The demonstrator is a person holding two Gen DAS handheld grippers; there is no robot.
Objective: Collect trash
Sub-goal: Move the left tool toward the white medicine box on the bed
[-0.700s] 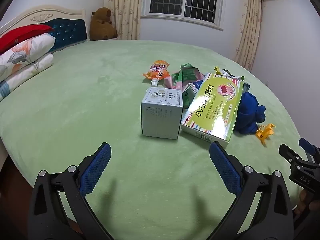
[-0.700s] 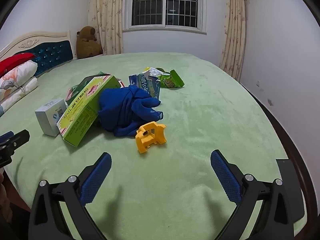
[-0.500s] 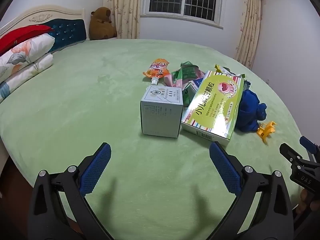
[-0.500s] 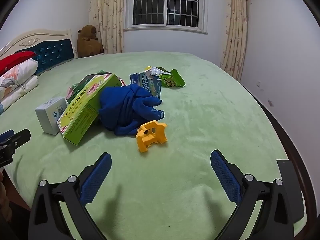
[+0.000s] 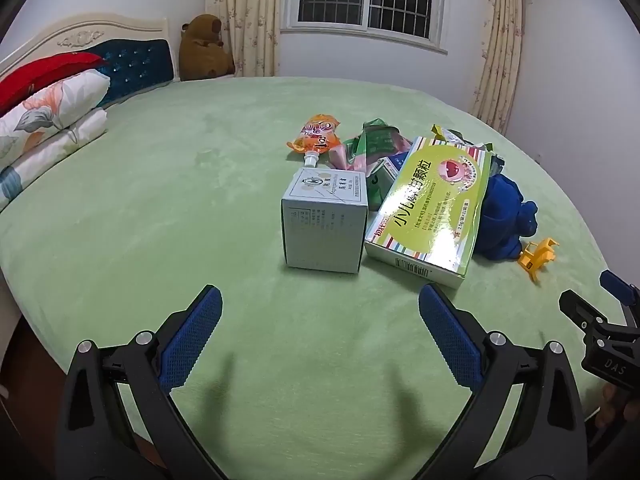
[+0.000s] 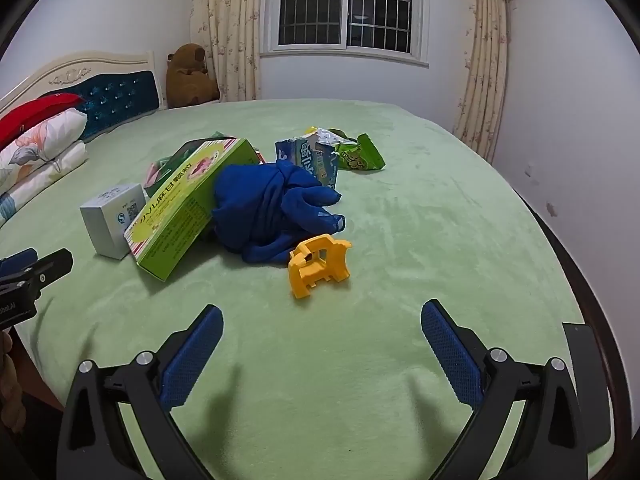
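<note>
Left gripper (image 5: 320,308): jaws spread wide, nothing between the blue pads (image 5: 190,336), touching nothing. It hangs above the green bedspread (image 5: 160,208), pointed at the white box (image 5: 324,224), short of it.

Right gripper (image 6: 322,330): also spread wide and empty, pads clear of the bedspread, aimed at the yellow plastic piece (image 6: 318,264), which lies just ahead between the two fingers' lines.

Landmark: the green-and-yellow carton (image 5: 434,204), lying tilted with its far end propped on the pile.
- White box stands upright just beside the carton's left edge, touching or nearly so.
- Orange drink pouch (image 5: 316,140) lies beyond the white box, spout toward it.
- Green wrapper (image 5: 374,142) and other crumpled packets behind the carton, partly hidden under it.
- Blue cloth (image 6: 272,208) bunched against the carton's right side.
- Yellow plastic piece on the bedspread just beside the cloth, on the side away from the carton.
- Torn blue-white pack (image 6: 310,158) and green snack bag (image 6: 360,154) beyond the cloth, farther from the carton.

Pillows (image 5: 44,120) and a brown teddy bear (image 5: 206,48) sit well apart by the headboard.
</note>
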